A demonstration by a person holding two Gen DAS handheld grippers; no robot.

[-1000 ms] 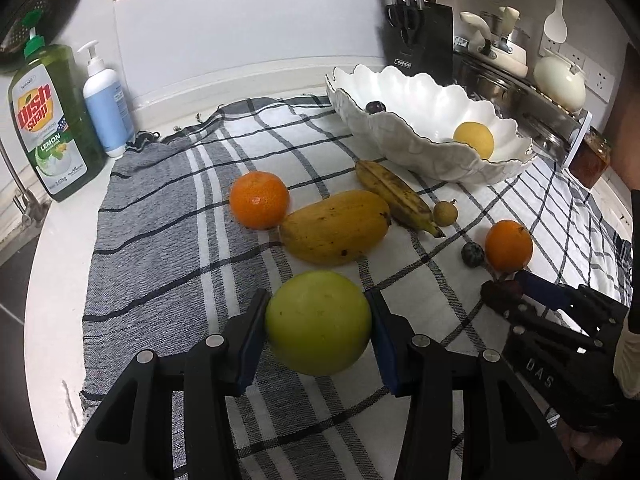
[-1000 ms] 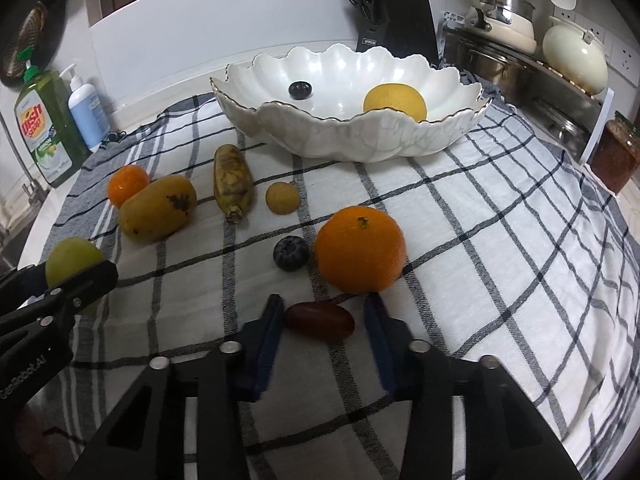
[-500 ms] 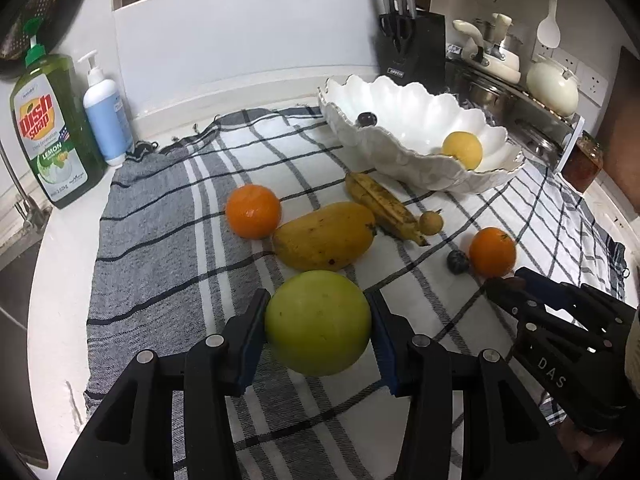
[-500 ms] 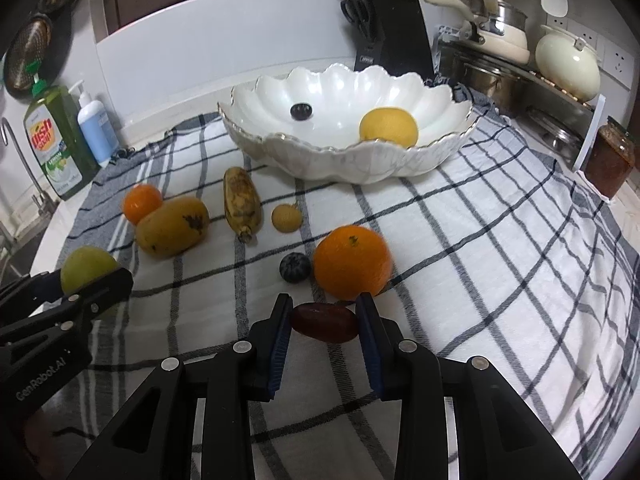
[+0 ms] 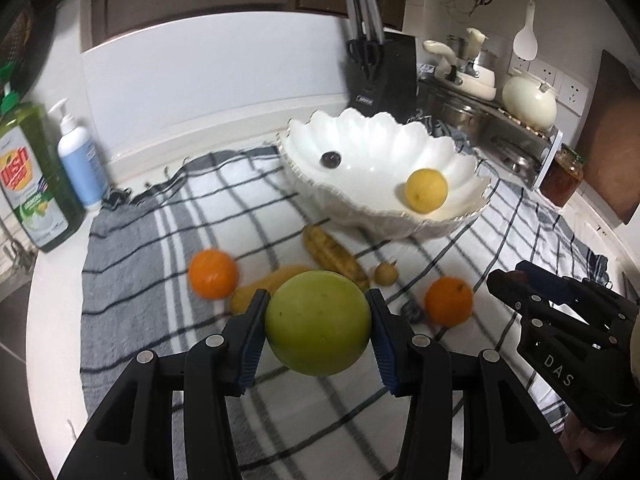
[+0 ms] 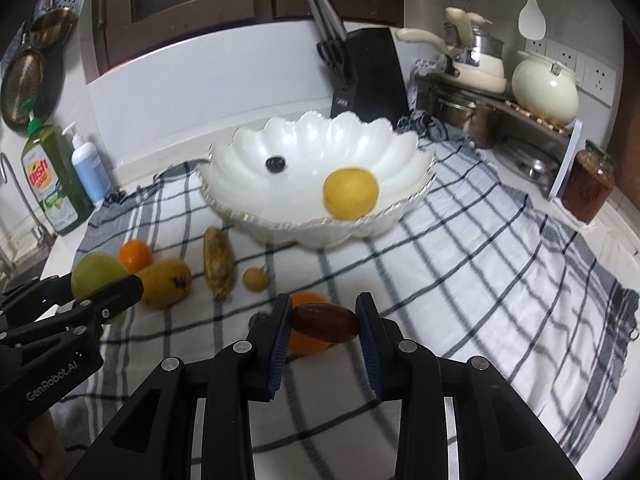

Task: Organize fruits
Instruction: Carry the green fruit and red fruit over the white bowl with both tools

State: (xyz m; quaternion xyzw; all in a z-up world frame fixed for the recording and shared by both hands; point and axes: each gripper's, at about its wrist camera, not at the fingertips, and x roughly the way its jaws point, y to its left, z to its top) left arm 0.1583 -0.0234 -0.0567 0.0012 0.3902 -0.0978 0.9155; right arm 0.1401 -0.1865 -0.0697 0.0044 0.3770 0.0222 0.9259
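1. The left gripper (image 5: 318, 328) has its fingers clamped on a round green apple (image 5: 318, 324), held above the checked grey-and-white cloth (image 5: 132, 264).
2. The right gripper (image 6: 322, 326) pinches a small oblong dark-red fruit (image 6: 324, 323) between its blue pads, clear of the cloth.
3. The scalloped white ceramic bowl (image 6: 248, 152) holds a round yellow fruit (image 6: 351, 193) and a small dark berry (image 6: 276, 164).
4. Two oranges, a mango and a browned banana (image 5: 334, 258) lie on the cloth near the bowl.

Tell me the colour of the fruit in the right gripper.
Dark reddish-brown fruit, clearest in the right wrist view.
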